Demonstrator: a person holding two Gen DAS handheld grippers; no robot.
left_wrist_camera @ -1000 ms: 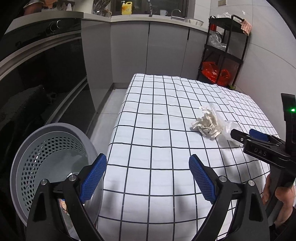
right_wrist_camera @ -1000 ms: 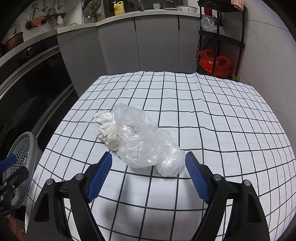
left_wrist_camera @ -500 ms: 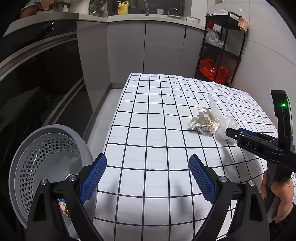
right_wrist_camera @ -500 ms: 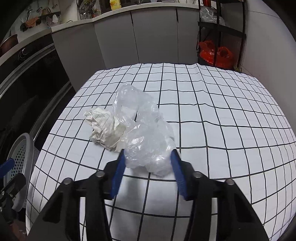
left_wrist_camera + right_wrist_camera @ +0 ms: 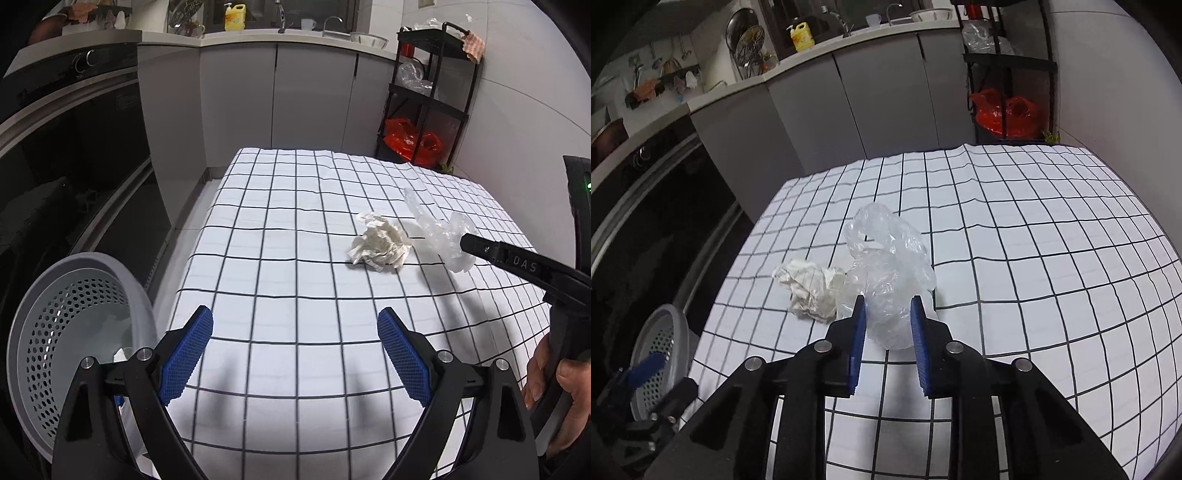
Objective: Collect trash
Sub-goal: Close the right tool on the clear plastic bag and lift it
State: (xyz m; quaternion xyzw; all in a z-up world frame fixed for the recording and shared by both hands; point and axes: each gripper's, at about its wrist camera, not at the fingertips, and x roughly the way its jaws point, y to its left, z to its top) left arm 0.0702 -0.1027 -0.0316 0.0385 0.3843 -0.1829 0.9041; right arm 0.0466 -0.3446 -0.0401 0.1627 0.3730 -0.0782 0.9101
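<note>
Over checked tablecloth (image 5: 295,258), kitchen cabinets (image 5: 273,92)

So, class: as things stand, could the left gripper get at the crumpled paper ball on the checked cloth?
Probably yes. The left gripper is open, and only bare cloth lies between it and the paper ball; the right gripper holds the plastic bag beside it.

A table draped in a white cloth with a black grid (image 5: 295,236) fills a grey-cabinet kitchen. Beyond its far right corner stands a black metal shelf rack (image 5: 430,96), a red plastic bag (image 5: 408,140) on its lowest tier. A yellow detergent bottle (image 5: 802,36) sits on the pale counter behind the table.
</note>
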